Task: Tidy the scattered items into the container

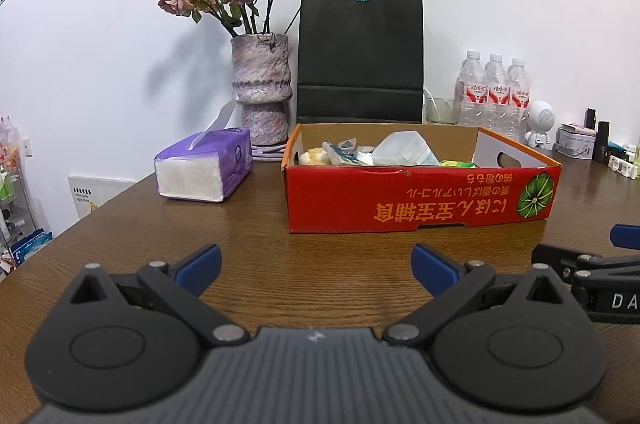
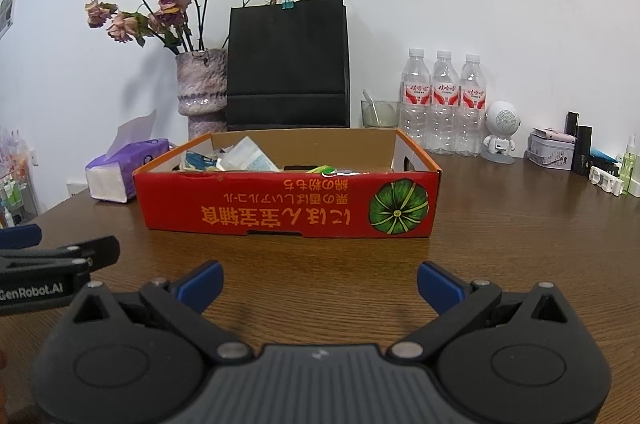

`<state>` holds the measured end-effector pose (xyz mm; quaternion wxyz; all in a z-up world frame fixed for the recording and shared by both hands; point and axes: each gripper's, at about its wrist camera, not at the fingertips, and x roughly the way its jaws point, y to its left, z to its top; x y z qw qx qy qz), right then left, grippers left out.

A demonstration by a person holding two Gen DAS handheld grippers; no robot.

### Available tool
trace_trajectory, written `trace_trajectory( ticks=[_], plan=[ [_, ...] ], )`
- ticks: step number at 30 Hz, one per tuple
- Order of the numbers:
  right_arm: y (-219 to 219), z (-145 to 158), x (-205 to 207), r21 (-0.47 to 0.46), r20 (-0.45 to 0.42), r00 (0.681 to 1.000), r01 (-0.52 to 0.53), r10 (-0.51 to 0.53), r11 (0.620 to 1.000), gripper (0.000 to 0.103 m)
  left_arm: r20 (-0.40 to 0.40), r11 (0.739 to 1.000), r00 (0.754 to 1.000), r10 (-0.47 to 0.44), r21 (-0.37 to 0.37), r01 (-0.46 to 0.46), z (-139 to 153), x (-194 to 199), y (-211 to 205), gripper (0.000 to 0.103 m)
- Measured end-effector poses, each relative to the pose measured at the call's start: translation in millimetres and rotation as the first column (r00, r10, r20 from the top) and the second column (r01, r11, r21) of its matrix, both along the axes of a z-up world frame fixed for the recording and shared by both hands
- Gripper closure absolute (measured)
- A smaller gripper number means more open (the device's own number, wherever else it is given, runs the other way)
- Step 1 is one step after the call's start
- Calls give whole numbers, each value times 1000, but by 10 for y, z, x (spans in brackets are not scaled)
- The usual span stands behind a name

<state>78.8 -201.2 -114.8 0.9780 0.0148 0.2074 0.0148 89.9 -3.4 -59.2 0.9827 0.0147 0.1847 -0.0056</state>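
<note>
The box (image 1: 420, 198), a red cardboard tray with an open top, sits on the table (image 1: 260, 244) well ahead of both grippers. Inside it lie several items: a clear plastic tub (image 1: 404, 148), some wrapped packets (image 1: 340, 152) at the left end, and something green (image 1: 458, 164) toward the right. They sit below or about level with the rim, and more may be hidden behind the front wall.

The left gripper (image 1: 316, 266) hovers low over bare table with its jaws spread wide and nothing between them. The right gripper (image 2: 320, 282) is the same: jaws wide apart, empty, just beside the left one.

No loose item shows on the stretch of table between the grippers and the box. What stands around it, a tissue pack (image 1: 204, 168), a vase (image 1: 262, 88), a black bag (image 1: 360, 58), bottles (image 2: 442, 104) and small things at the far right, looks like fixed furnishing rather than scatter. My reading is that the tidying is finished or nearly so, unless something lies out of view.
</note>
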Motion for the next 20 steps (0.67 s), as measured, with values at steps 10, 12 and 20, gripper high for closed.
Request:
trace_trajectory(
  ticks=[10, 12, 20],
  plan=[
    [1, 2, 0, 2, 0, 1000, 0, 0, 1000, 0, -2, 1000, 1000, -10, -2, 10, -2, 5, -2, 0],
    [0, 2, 1, 2, -1, 1000, 0, 0, 1000, 0, -3, 1000, 1000, -10, -2, 10, -2, 5, -3, 0],
    [6, 3, -2, -1, 0, 1000, 1, -1, 1000, 0, -5, 999, 999, -42, -12, 42, -6, 10, -6, 0]
  ],
)
